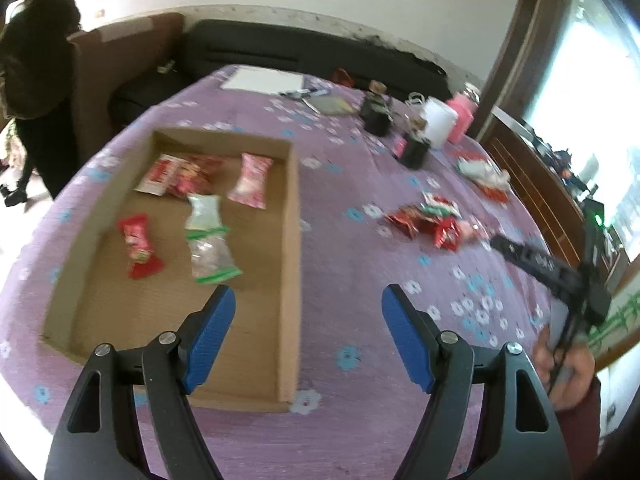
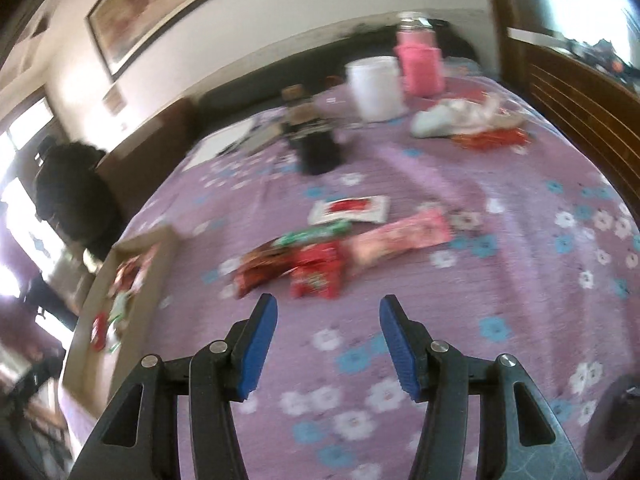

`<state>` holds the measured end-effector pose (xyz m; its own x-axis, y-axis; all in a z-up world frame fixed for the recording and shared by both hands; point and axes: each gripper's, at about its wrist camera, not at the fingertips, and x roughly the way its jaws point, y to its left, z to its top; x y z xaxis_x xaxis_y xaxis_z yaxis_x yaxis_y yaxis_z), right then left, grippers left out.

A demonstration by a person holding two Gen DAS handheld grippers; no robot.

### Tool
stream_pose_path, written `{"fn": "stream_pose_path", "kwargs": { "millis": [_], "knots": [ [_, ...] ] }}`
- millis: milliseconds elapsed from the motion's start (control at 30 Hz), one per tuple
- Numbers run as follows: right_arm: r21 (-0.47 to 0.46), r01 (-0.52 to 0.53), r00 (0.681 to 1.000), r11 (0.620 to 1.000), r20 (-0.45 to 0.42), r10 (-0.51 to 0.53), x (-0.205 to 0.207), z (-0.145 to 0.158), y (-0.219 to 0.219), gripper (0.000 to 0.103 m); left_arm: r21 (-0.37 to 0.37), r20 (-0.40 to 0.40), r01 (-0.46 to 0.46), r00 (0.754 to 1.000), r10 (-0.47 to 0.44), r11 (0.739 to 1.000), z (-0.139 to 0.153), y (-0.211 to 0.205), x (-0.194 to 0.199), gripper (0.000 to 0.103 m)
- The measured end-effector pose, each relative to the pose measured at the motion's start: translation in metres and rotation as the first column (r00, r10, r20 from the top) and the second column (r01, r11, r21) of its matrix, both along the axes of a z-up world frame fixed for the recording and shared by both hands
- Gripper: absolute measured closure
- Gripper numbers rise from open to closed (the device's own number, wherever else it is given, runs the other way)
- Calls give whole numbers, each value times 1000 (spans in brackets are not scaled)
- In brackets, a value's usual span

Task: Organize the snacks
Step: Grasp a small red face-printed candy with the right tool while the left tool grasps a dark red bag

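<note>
A shallow cardboard box lies on the purple flowered tablecloth and holds several snack packets, among them a red one, a pink one and clear green-edged bags. My left gripper is open and empty over the box's right wall. A pile of loose snacks lies to the right. In the right wrist view my right gripper is open and empty just short of that pile: red packets, a long pink packet, a white-and-red packet. The box shows at the left.
At the table's far side stand dark jars, a white container, a pink container and crumpled wrappers. A white sheet and pens lie far back. A wooden bench runs along the right edge.
</note>
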<state>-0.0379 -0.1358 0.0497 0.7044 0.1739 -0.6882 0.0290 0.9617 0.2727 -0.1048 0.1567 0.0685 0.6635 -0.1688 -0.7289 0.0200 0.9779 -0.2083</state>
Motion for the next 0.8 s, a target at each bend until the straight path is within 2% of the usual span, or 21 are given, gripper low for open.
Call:
{"fn": "stream_pose_path", "kwargs": {
  "millis": [133,233,367,467,567,600,633,733,800],
  "knots": [
    [22,24,1000,999,-18,-24,18,-7,-8,47,-3,-16,23,1000,-23,1000,-8,-7,5,27],
    [38,-4,999,999,-34,6,31,-13,0,47,3,-21,25,999,-25,1000,-12,-10,9,27],
    [4,-50,997,999,-54,50,46,-20,24,47,18,-39,49,998,-48,999,-15,-15,17,27],
    [-57,-49,996,997,-74,45,58,-28,41,47,34,-44,70,997,-69,997,-13,-21,24,27],
    [-78,-53,995,995,-82,47,64,-34,50,48,22,-52,99,994,-98,995,-9,-27,37,27],
    [-83,-55,995,995,-87,48,65,-36,51,49,16,-53,111,993,-110,994,-7,-30,42,27],
    [-83,-59,994,995,-96,51,66,-39,52,65,13,-52,124,991,-124,992,-5,-33,49,27],
    [-76,-52,993,996,-112,44,63,-42,44,80,23,-41,167,985,-166,986,-1,-48,70,27],
    [-55,-44,992,998,-119,37,58,-41,36,80,48,-26,197,980,-196,979,-1,-61,83,27]
  ]
}}
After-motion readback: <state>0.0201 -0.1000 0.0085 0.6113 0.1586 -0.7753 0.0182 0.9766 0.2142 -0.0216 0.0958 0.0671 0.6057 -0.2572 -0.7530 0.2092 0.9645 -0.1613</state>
